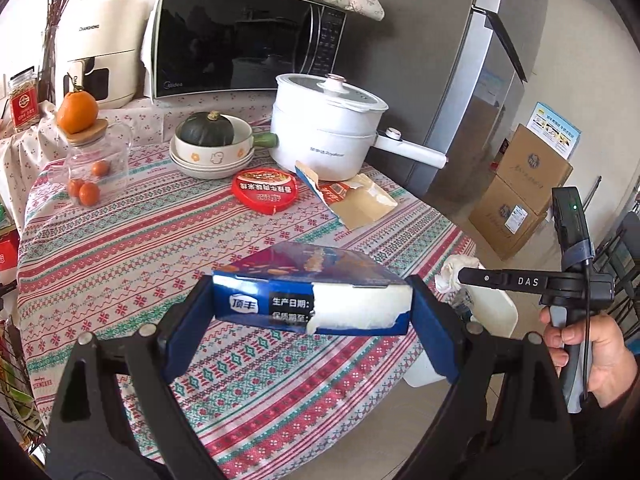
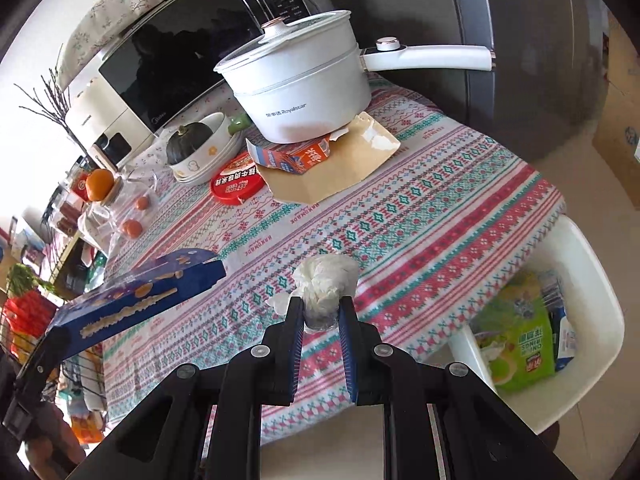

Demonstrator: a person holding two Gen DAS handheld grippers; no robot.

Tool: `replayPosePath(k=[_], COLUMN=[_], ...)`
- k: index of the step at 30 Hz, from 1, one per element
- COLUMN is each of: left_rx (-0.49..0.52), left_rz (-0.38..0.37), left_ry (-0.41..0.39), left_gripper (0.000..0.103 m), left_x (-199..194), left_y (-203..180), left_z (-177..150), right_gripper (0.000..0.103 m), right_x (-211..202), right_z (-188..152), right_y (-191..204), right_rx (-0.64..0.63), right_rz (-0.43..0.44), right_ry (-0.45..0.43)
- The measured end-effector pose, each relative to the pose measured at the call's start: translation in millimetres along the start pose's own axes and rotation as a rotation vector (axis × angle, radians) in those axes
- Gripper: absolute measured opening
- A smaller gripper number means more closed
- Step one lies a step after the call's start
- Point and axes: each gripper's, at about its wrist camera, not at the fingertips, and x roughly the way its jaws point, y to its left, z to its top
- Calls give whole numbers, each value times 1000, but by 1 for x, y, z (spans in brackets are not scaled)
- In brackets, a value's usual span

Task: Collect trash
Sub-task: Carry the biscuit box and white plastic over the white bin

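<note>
We see the left gripper (image 1: pixel 310 312) clamped on the blue box (image 1: pixel 320 300) – right gripper (image 2: pixel 322 312) grasping crumpled tissue (image 2: pixel 326 280), bin (image 2: pixel 592 280) at 3 o'clock.

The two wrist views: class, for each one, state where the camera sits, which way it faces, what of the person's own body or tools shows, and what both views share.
Left wrist view: on the left gripper, looking down across the patterned table toward the microwave; jaws clamp a blue box; the right hand shows.
Right wrist view: on the right gripper, facing the white pot; jaws pinch a white wad; white bin at right.
Shared: blue box, pot, red lid, torn carton.
</note>
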Motion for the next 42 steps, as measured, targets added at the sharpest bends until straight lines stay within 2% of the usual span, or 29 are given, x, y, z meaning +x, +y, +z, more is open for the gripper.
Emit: replayPosePath(k=[2, 8, 15, 33, 42], left_rx=[22, 57, 99, 241, 342], left_rz=[-16, -81, -164, -383, -406], left_ry=[8, 28, 61, 71, 98], left_gripper=[92, 92, 92, 92, 93], left_x=[3, 13, 31, 96, 139], left_y=[-11, -39, -78, -213, -249], left_z=[-3, -9, -16, -31, -56], right_gripper=[18, 18, 18, 18, 18], right_x=[-4, -33, -53, -88, -96], right_z=[-4, -5, -5, -20, -24], right_y=[-11, -31, -74, -181, -218], right_rx=[39, 0, 64, 193, 235], right_rz=[5, -42, -91, -204, -241], right_ry=[32, -25, -42, -51, -42])
